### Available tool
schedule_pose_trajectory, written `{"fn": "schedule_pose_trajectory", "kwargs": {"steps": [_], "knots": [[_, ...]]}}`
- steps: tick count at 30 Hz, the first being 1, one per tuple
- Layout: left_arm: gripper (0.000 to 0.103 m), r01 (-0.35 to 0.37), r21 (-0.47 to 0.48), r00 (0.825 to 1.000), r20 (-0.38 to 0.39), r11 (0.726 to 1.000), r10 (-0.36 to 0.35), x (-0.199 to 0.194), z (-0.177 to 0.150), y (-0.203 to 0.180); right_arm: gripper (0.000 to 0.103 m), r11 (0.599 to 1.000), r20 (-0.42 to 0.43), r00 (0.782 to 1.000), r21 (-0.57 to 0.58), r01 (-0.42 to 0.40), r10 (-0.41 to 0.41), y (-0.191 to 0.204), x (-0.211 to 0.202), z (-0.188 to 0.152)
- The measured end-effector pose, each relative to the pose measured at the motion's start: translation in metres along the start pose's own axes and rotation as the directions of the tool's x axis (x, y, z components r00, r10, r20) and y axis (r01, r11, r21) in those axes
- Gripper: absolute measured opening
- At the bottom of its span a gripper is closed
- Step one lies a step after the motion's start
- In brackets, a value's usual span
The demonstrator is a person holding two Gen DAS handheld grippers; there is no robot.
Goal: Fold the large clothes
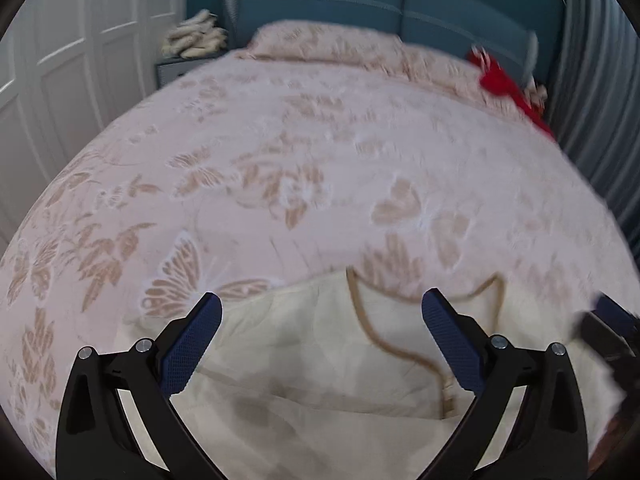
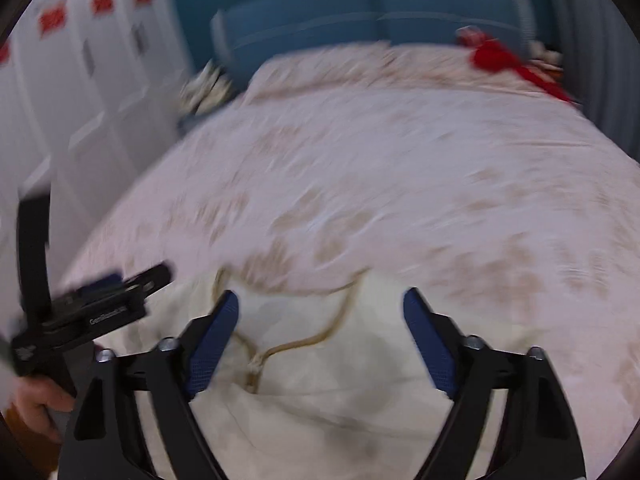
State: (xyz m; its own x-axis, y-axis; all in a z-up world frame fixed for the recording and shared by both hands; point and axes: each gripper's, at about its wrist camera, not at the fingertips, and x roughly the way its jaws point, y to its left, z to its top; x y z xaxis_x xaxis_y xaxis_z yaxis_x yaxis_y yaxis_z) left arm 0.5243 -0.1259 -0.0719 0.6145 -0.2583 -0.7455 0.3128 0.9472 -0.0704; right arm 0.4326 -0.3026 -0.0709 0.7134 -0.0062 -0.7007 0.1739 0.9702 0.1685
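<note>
Left wrist view: the left gripper (image 1: 322, 308) is hovering wide open, holding nothing, over the cream garment (image 1: 312, 360) at the bed's (image 1: 280, 140) near edge. Right wrist view: the right gripper (image 2: 320, 308) is gaping empty above its collar (image 2: 280, 344), directly below, nearer.

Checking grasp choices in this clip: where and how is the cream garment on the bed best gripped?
Probably by its tan-trimmed edge, approached from the near foot side of the bed. That edge lies exposed on top of the cream garment, thin enough for open jaws to close over. The left gripper and right gripper both hang open above it.
</note>
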Motion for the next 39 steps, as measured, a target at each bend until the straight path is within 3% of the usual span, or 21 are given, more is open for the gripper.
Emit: {"fn": "schedule_pose_trajectory", "kwargs": {"steps": [1,2,6,8,11,20,28,35,37,39], "knots": [[0.098,-0.003,0.034,1.0,-0.001,0.999,0.003,0.007,-0.004,-0.004,0.053,1.0,-0.048,0.999,-0.022,-0.004,0.003,0.008,0.021,-0.004],[0.098,-0.002,0.062,1.0,-0.004,0.998,0.002,0.014,-0.007,-0.011,0.049,1.0,-0.085,0.996,-0.022,-0.005,0.003,0.011,0.038,-0.007],[0.097,-0.006,0.103,0.998,-0.064,0.995,0.012,0.044,-0.021,-0.017,0.04,0.996,-0.145,0.986,-0.037,0.079,-0.084,0.005,0.076,-0.021],[0.093,0.001,0.089,0.995,-0.095,0.996,0.007,0.057,-0.025,-0.014,0.027,0.997,-0.164,0.984,0.007,0.077,-0.075,-0.009,0.085,-0.026],[0.086,-0.021,0.095,0.994,-0.105,0.995,0.031,0.067,-0.032,-0.013,0.018,0.997,-0.157,0.986,0.039,0.065,-0.058,-0.019,0.086,-0.031],[0.086,-0.108,0.133,0.988,-0.097,0.985,0.121,0.078,-0.037,-0.021,0.017,0.985,-0.135,0.977,-0.07,0.157,-0.165,-0.002,0.099,-0.036],[0.086,-0.118,0.126,0.988,-0.087,0.985,0.129,0.084,-0.039,-0.021,0.017,0.972,-0.123,0.969,-0.115,0.203,-0.216,0.004,0.107,-0.038],[0.088,-0.113,0.108,0.99,-0.07,0.988,0.121,0.085,-0.038,-0.018,0.017,0.969,-0.087,0.97,-0.116,0.217,-0.227,0.005,0.108,-0.039],[0.088,-0.099,0.089,0.993,-0.056,0.991,0.104,0.078,-0.038,-0.015,0.018,0.978,-0.061,0.978,-0.082,0.193,-0.198,0.001,0.099,-0.038],[0.087,-0.082,0.053,0.995,-0.052,0.995,0.085,0.062,-0.036,-0.008,0.025,0.986,-0.019,0.986,-0.026,0.164,-0.164,-0.007,0.079,-0.036]]}}
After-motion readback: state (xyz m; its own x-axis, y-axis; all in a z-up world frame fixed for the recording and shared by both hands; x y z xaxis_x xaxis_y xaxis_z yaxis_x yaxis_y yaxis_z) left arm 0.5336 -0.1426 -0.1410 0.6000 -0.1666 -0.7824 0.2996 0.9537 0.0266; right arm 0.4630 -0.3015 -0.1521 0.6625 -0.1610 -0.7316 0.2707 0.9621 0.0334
